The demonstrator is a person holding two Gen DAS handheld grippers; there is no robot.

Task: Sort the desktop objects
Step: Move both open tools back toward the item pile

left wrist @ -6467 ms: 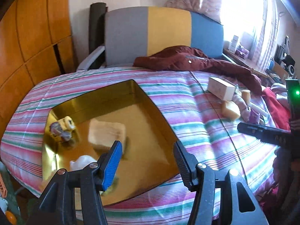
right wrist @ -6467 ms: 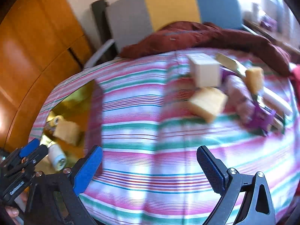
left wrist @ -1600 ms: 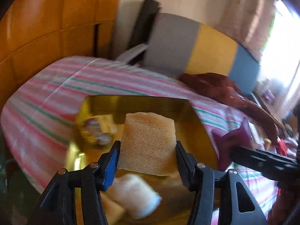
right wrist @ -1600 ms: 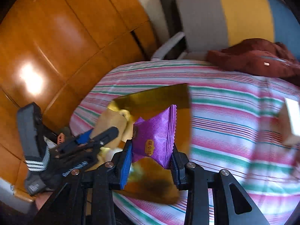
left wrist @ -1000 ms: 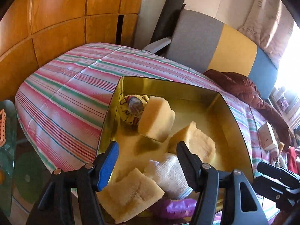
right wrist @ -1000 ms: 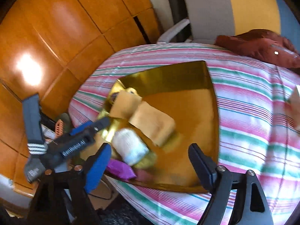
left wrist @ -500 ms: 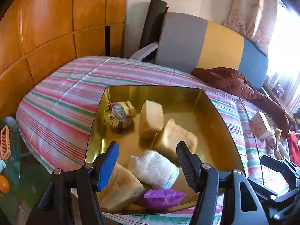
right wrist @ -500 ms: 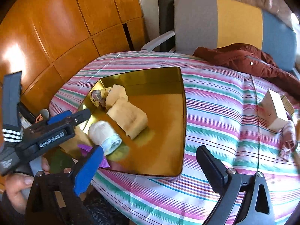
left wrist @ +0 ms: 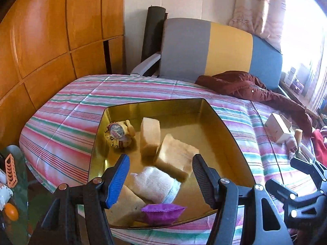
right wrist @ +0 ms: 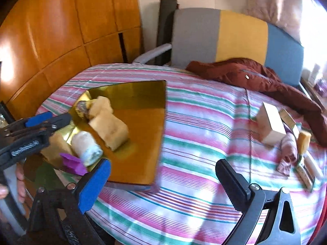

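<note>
At 12 o'clock from your left gripper (left wrist: 159,168), the gold tray (left wrist: 224,126) sits on the striped cloth (left wrist: 67,118); its jaws stand part open over the tray with nothing between them. Inside lie 3 sponges, one (left wrist: 175,157) at centre, a white rolled cloth (left wrist: 155,181) and a purple packet (left wrist: 163,215) at the tray's 6 o'clock edge. Your right gripper (right wrist: 163,176) has just been opening and gapes wide and empty over the cloth. At its 2 o'clock, a small box (right wrist: 269,125) stands beside a pink roll (right wrist: 288,153).
</note>
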